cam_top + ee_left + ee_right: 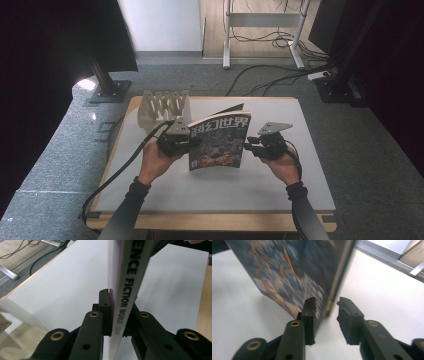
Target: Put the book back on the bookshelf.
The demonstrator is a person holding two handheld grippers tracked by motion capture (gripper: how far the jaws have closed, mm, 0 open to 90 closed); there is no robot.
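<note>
High view shows a magazine (220, 142) standing upright near the middle of the table (310, 165), with its colourful cover facing the person and its lower edge on or just above the white top; I cannot tell which. The left gripper (186, 142) holds the magazine at its left edge. In the left gripper view the two black jaws are pressed on both sides of the spine (125, 300), which carries the words "SCIENCE FICTION WORLD" and runs up between them. The right gripper (248, 146) is at the right edge of the magazine. In the right gripper view its jaws are a little apart, with a clear gap between them, and the lower corner of the magazine (325, 307) sits in this gap; one jaw lies in front of the cover, and the other jaw is apart from the edge. Each hand (155, 160) comes from the bottom of the high view, with a dark sleeve on the forearm. Behind the left gripper, near the far left corner of the table, stands a pale rack (162, 106) with upright dividers. Beyond the table there are cables (270, 75) on the grey floor.
</note>
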